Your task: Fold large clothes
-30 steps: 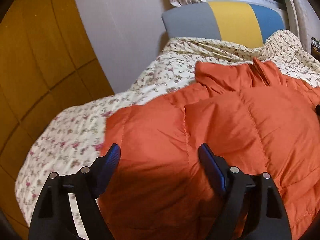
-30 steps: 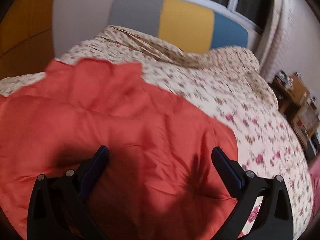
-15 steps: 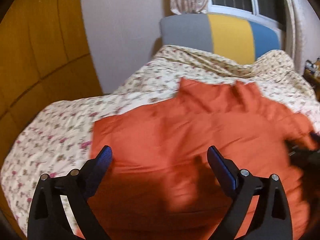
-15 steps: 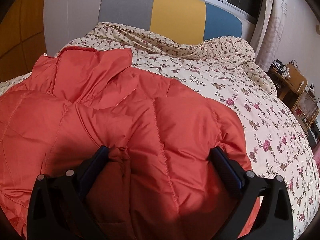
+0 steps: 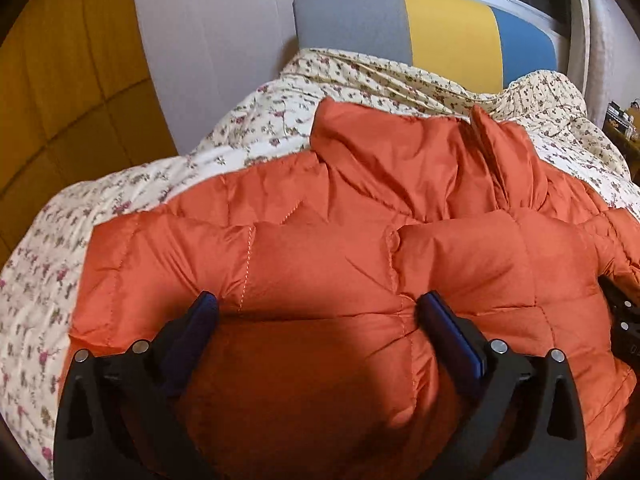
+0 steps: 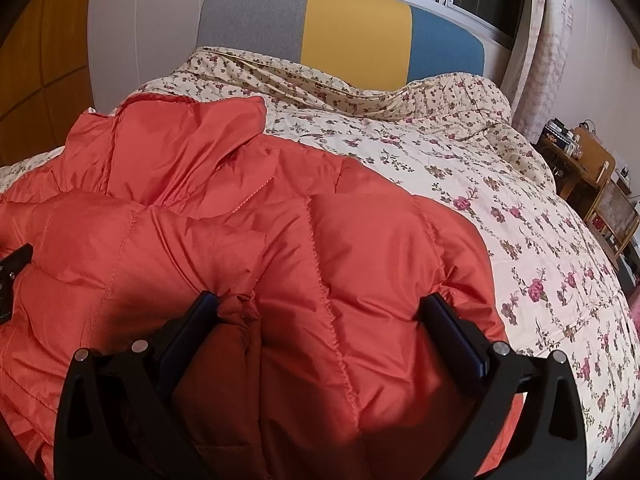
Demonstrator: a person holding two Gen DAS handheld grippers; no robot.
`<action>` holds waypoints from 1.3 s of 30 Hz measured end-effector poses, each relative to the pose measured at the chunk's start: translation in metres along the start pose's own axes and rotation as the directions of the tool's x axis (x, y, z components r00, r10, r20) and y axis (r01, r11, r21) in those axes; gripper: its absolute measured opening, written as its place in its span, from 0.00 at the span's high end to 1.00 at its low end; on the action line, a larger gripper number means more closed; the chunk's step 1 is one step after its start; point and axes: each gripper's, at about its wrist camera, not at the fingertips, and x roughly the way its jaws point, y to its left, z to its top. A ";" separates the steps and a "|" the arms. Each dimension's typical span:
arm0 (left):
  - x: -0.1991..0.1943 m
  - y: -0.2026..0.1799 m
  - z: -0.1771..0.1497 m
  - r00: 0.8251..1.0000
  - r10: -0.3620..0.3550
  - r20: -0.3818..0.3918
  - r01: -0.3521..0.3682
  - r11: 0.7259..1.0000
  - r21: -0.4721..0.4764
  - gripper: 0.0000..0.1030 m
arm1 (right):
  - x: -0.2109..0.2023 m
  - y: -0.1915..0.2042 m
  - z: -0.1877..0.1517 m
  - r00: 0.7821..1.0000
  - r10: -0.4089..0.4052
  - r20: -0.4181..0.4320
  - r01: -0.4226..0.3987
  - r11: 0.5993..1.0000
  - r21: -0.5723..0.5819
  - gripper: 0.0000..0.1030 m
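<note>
Your left gripper (image 5: 316, 312) is opening wide over the orange jacket (image 5: 344, 264), nothing pinched; your right gripper (image 6: 320, 312) stands wide, pressing padding. Jacket lies at the bed's (image 6: 460, 168) foot edge. Smoothing step; next, grip a side panel.

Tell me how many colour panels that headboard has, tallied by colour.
Grey panel: 1
Yellow panel: 1
Blue panel: 1
Total: 3 panels on the headboard, behind the floral bedspread where the orange puffer jacket lies.
</note>
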 end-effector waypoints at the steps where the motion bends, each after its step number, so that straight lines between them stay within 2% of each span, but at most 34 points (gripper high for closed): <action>1: 0.000 -0.001 0.000 1.000 0.001 -0.003 -0.001 1.000 0.001 0.03 | 0.000 0.000 0.000 1.000 0.000 -0.001 0.000 1.000 0.000 0.02; 7: -0.020 0.000 -0.006 1.000 0.021 0.000 -0.021 1.000 0.006 0.03 | 0.001 -0.001 0.000 1.000 0.006 -0.005 -0.006 1.000 0.006 0.02; 10: -0.045 0.014 -0.015 0.998 0.039 0.050 -0.038 0.999 -0.010 0.03 | 0.001 -0.002 0.000 1.000 0.010 -0.004 -0.010 1.000 0.010 0.02; 11: -0.052 0.021 -0.017 0.997 0.053 0.063 -0.052 0.998 -0.021 0.03 | 0.001 -0.002 0.000 1.000 0.008 -0.005 -0.008 1.000 0.009 0.02; 13: -0.059 0.038 -0.024 0.989 0.125 0.076 -0.122 0.992 -0.046 0.03 | 0.001 -0.002 0.000 1.000 0.008 -0.006 -0.008 1.000 0.009 0.02; 15: -0.053 0.055 -0.030 0.983 0.177 0.041 -0.174 0.982 -0.077 0.03 | 0.001 -0.002 0.000 1.000 0.008 -0.005 -0.008 1.000 0.008 0.02; 16: -0.044 0.065 -0.034 0.986 0.167 0.002 -0.165 0.980 -0.113 0.03 | 0.001 -0.002 0.000 1.000 0.008 -0.005 -0.008 1.000 0.008 0.02; 19: -0.019 0.085 -0.038 0.997 0.025 -0.070 -0.039 0.978 -0.206 0.03 | 0.000 -0.001 0.000 1.000 0.007 -0.003 -0.007 1.000 0.005 0.02; 20: -0.015 0.087 -0.037 0.997 0.010 -0.079 -0.027 0.976 -0.216 0.03 | 0.000 -0.001 0.000 1.000 0.006 -0.003 -0.006 1.000 0.004 0.02; 26: -0.019 0.085 -0.036 0.997 0.021 -0.076 -0.036 0.977 -0.211 0.03 | 0.000 -0.002 0.001 1.000 0.015 -0.015 -0.015 1.000 0.005 0.02; 30: -0.050 0.085 -0.053 0.999 0.014 -0.048 -0.024 0.977 -0.212 0.03 | -0.001 -0.006 0.001 0.999 0.043 -0.028 -0.042 0.999 0.021 0.02; 35: -0.088 0.090 -0.079 0.999 -0.036 -0.019 0.031 0.972 -0.233 0.03 | -0.004 -0.007 0.004 0.996 0.058 -0.067 -0.058 0.998 0.007 0.02; 39: -0.106 0.086 -0.107 0.998 -0.049 -0.038 0.041 0.980 -0.195 0.03 | -0.034 -0.017 0.001 0.995 0.091 -0.050 -0.090 0.996 0.021 0.02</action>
